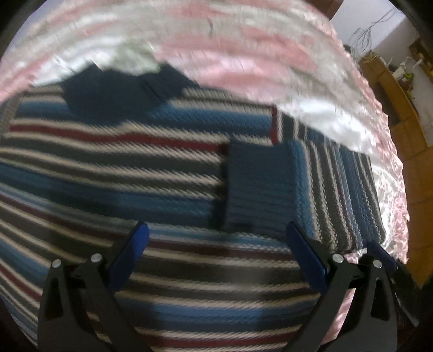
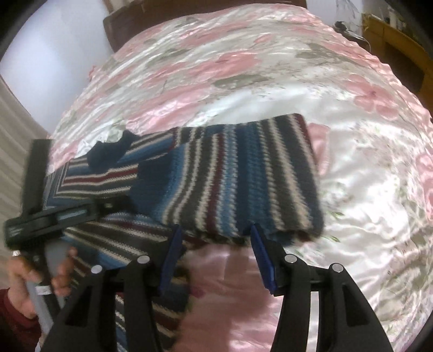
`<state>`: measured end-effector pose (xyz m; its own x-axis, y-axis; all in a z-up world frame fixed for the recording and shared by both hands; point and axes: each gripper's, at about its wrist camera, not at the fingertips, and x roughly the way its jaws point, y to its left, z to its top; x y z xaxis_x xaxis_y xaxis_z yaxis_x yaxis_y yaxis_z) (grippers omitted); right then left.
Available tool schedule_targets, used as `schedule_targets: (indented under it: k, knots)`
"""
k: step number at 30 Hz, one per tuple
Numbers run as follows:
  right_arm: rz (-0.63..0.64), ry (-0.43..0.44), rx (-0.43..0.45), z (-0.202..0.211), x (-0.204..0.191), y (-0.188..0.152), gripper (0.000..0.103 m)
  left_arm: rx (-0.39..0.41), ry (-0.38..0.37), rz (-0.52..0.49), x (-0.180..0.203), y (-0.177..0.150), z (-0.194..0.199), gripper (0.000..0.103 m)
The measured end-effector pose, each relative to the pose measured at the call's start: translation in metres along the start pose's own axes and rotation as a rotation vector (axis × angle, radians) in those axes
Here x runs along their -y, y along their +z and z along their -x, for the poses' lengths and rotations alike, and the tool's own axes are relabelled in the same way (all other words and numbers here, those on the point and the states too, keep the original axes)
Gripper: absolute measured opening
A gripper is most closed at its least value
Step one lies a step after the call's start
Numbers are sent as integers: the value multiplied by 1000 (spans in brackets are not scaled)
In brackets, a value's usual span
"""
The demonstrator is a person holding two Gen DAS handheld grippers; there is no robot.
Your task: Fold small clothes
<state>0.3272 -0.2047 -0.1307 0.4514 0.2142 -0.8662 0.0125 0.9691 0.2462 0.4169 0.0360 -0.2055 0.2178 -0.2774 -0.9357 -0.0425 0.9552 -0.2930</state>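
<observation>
1. The left tongs [image 1: 216, 243] hover spread wide over the striped sweater [image 1: 135, 162], gripping nothing.
2. The right tongs [image 2: 213, 235] stand open at the folded sleeve [image 2: 243, 176].
3. The sweater lies on the floral bedspread [image 2: 243, 67].

A satin bedspread [image 2: 270, 67] covers the bed; its print is pink flowers with grey-green leaves on a white ground, and the fabric is glossy and creased. A dark wooden headboard [image 2: 113, 24] stands at the far end of the bed, against a pale wall [image 2: 54, 40]. Yellow-brown wooden furniture [image 1: 392, 89] stands beyond the right edge of the bed; small items rest on its top, too small to identify. Bare twigs [image 1: 362, 32] rise near it.
</observation>
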Motion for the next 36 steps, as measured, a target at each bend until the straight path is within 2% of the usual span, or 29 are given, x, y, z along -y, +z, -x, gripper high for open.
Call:
schedule_targets:
  k: [3,6,7,8,9,11,13,18,21,27,31,36]
  knots:
    - [8,-23,25,11,8,-6,59,-31,-6,5,8,0,-20,99]
    - [6,-27,41,17,16,-11,60,-14,10,-4,15,-1,-25,98]
    - [-2,-27,43,18,19,-12,60,-1,11,-8,18,-1,-24,91]
    - [-9,-28,43,19,23,-13,60,13,16,-13,20,-2,-23,70]
    - [-13,-32,41,19,25,-14,60,29,19,-21,23,-2,-21,61]
    - [-26,-39,37,18,29,-15,60,55,16,-36,28,-2,-16,30]
    - [-42,-34,41,19,33,-15,60,94,7,-41,29,0,-8,10]
    - [-65,-21,50,22,34,-16,60,189,-68,-20,17,5,26,8]
    - [-67,-18,51,22,31,-16,60,263,-68,-9,-2,11,54,8]
    - [-57,14,52,22,18,-13,60,369,4,31,-66,35,104,7]
    - [-64,63,37,12,4,-9,60,415,112,66,-126,50,128,7]
    - [-79,109,12,-9,-14,1,70,388,178,120,-175,62,124,7]
